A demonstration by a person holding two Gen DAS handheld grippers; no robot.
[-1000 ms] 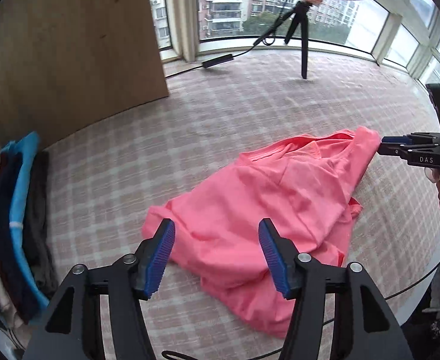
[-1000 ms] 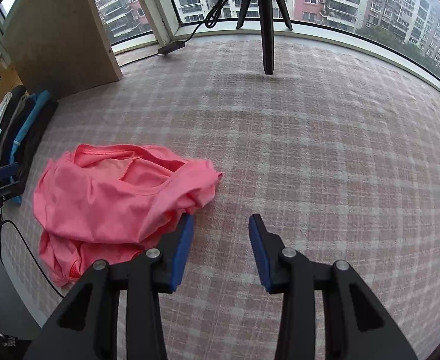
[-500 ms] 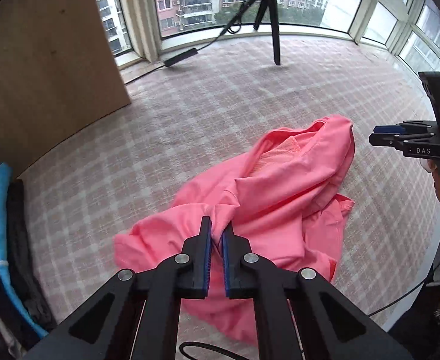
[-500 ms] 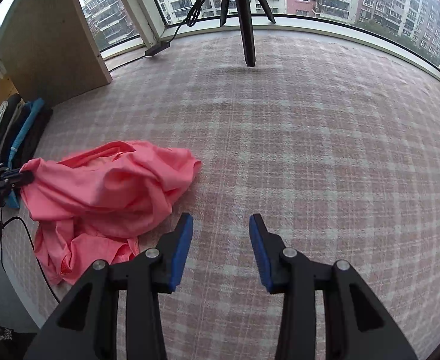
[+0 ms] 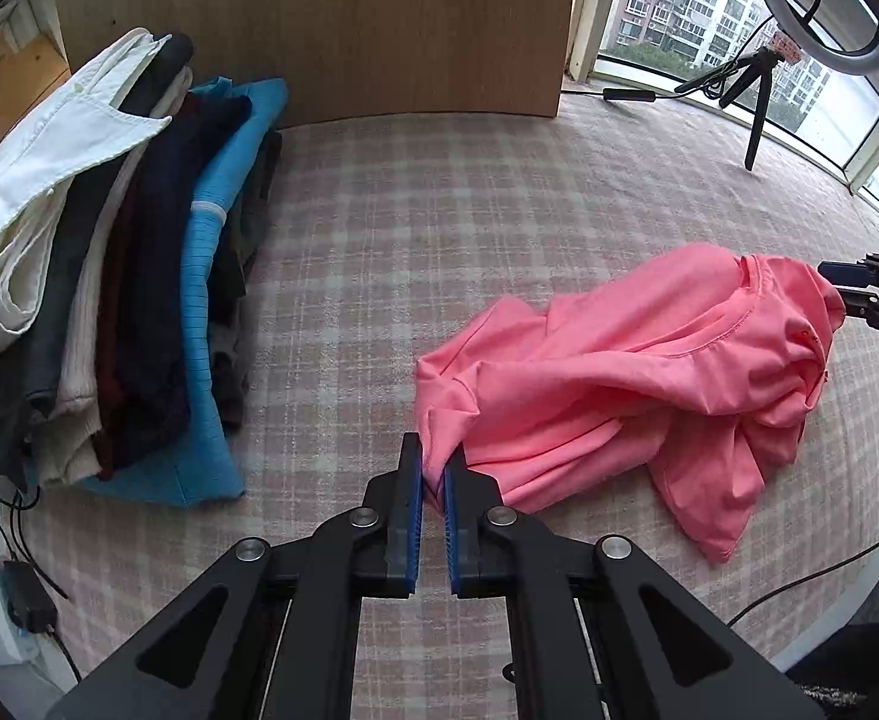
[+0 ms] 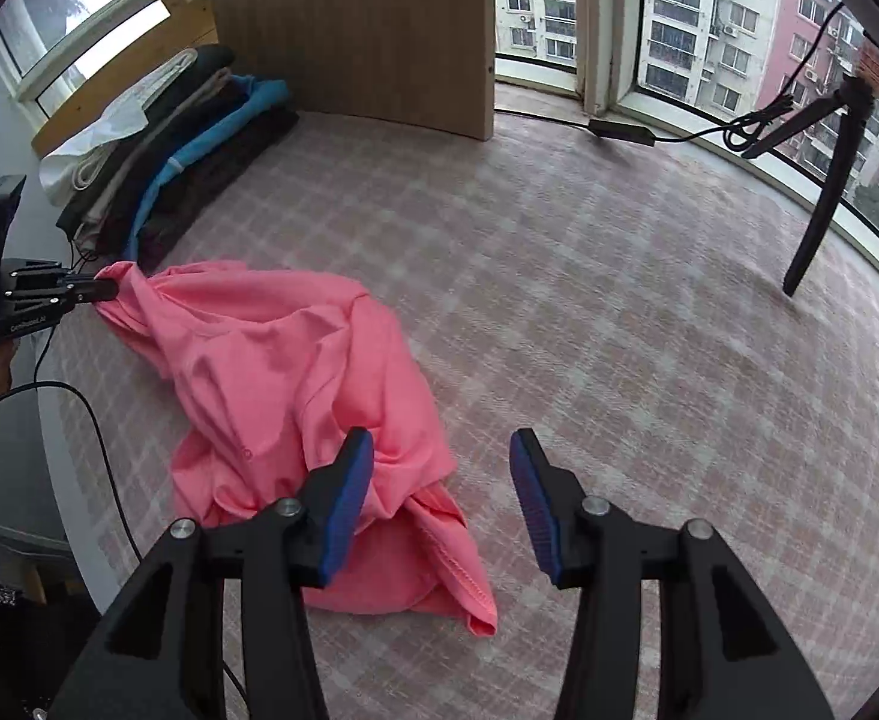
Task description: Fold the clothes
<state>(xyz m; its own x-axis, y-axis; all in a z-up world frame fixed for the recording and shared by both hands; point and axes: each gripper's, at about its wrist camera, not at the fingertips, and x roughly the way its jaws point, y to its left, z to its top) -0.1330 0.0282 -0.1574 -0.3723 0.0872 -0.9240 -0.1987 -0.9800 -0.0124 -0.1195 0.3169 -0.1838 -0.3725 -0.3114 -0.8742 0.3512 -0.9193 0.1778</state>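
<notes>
Spreading out the pink shirt (image 5: 649, 372) is the step in hand; no fold made yet, it lies crumpled on the checked surface (image 5: 439, 252), right of the pile of folded clothes (image 5: 115, 300) and apart from it.

Left tool (image 5: 433, 474): pressed together, pinching a bit of the shirt's edge between its blue pads; the cloth runs taut from that pinch. Seen from the right wrist, the same tool (image 6: 88, 291) holds the shirt's far corner near the pile.

Right tool (image 6: 442, 474): jaws opening, nothing pressed between them. Its left finger sits over the near end of the shirt, its right finger over bare surface. From the left wrist it shows at the shirt's far end (image 5: 841, 294), tips right at the cloth; contact unclear.

Next move, my read: right tool needs to come down on a free edge or corner opposite the left pinch, close on a single layer, then both pull apart to flatten the shirt. Bunched layers near the hem (image 6: 469, 594) make grabbing too much likely.
</notes>
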